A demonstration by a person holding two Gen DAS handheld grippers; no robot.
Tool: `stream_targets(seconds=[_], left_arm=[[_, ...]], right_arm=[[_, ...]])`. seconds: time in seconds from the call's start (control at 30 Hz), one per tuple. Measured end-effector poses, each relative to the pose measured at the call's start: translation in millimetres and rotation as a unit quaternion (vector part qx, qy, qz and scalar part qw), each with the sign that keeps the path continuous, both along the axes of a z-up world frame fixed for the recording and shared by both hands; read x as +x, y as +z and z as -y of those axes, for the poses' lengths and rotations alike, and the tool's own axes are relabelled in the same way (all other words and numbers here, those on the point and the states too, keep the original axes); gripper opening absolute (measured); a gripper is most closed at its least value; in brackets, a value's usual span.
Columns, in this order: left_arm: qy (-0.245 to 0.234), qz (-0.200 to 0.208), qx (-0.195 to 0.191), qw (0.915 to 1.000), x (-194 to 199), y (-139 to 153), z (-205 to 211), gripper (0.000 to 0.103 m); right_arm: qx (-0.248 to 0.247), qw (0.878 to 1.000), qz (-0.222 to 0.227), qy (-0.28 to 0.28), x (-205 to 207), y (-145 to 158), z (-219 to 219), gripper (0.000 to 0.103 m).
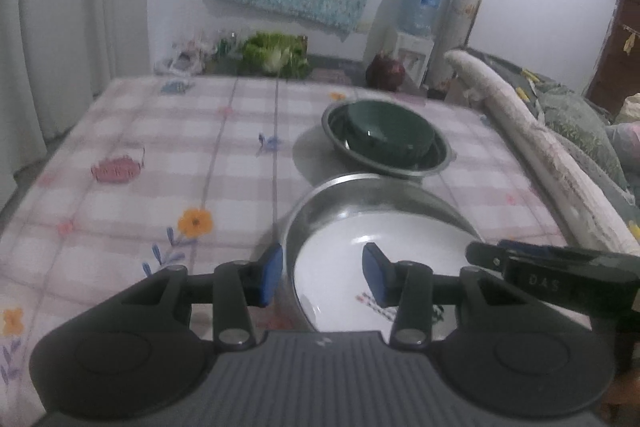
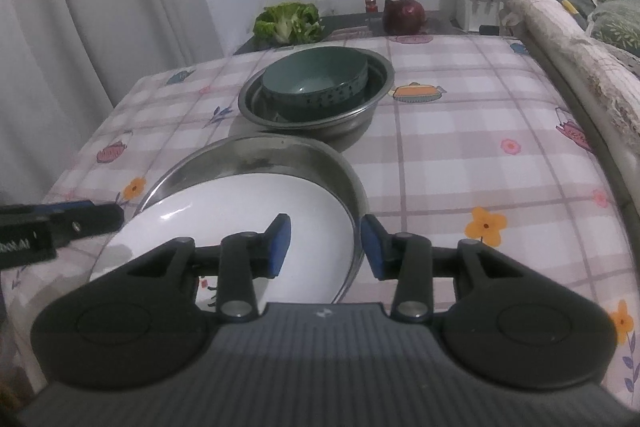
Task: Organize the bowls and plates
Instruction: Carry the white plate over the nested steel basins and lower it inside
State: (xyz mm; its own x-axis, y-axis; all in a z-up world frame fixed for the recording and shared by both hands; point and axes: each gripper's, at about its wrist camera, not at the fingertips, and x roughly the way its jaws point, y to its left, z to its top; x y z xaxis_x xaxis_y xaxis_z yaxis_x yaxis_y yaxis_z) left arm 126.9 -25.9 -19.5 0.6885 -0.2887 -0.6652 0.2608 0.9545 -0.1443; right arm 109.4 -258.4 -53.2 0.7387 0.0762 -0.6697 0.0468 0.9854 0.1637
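Glossy round white plate (image 2: 224, 223) nested in shallow steel pan (image 2: 280, 157) on checked floral table (image 2: 460, 155), left gripper (image 1: 323, 273) and right gripper (image 2: 325, 247) fingers part-open astride opposite rims, grip uncertain, matte green bowl (image 2: 316, 79) in steel basin (image 2: 340, 119) behind.

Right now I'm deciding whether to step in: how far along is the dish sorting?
Done: green bowl nested in the far steel bowl. In hand: white plate sits in the near steel plate, whose rims both grippers straddle, left gripper, right gripper. Left: nothing else loose shows.
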Motion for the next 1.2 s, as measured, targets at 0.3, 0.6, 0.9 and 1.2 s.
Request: stream_targets(seconds=[0.3, 0.6, 0.9, 1.2], left_arm=[[0.006, -0.020, 0.010, 0.9997, 13.2, -13.6, -14.6, 0.046], [0.012, -0.025, -0.002, 0.9996, 9.6, -15.7, -30.9, 0.046], [0.022, -0.029, -0.005, 0.9993, -0.2, -17.6, -40.2, 0.046], [0.030, -0.030, -0.005, 0.9991, -8.6, -15.2, -47.2, 0.046]], right_arm=[[0.042, 0.999, 0.011, -0.008, -25.9, 7.1, 15.5, 0.041], [0.090, 0.995, 0.011, 0.039, -80.5, 21.1, 18.5, 0.041], [0.155, 0.985, -0.010, 0.079, -99.9, 25.1, 2.4, 0.026], [0.141, 0.986, -0.051, 0.068, -64.9, -2.4, -21.2, 0.021]])
